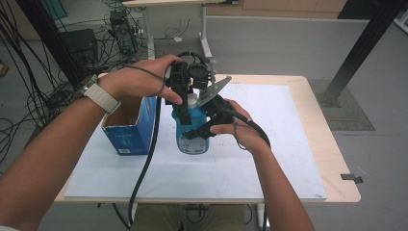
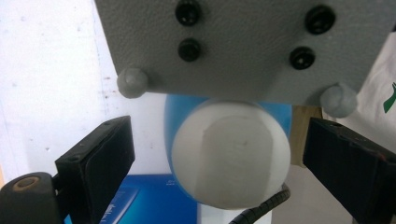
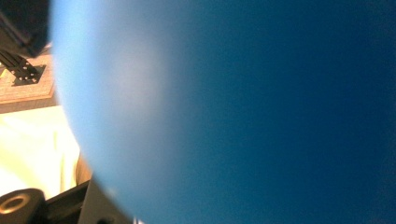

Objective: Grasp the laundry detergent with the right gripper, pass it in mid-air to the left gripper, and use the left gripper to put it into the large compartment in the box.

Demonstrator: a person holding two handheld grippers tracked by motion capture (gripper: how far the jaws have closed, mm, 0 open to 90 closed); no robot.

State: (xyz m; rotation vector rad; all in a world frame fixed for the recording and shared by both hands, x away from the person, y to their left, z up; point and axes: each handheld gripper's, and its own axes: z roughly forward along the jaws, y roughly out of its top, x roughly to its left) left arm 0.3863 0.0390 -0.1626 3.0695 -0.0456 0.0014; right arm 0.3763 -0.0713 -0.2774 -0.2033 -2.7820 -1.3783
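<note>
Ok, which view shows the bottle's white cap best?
The left gripper view: the white cap sits close and centred between the open left claw. The high view shows a sliver of it; the right gripper view shows blurred blue bottle.

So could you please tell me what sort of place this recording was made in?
Probably a lab or workshop set up for recording: a light wooden table topped with a white board, loose black cables across the grey floor, and electronic equipment standing beside a second desk.

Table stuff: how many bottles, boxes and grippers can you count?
Blue bottle with white cap: 1
Blue cardboard box, open on top: 1
Grippers: 2, left gripper and right gripper
Total: 4
</note>
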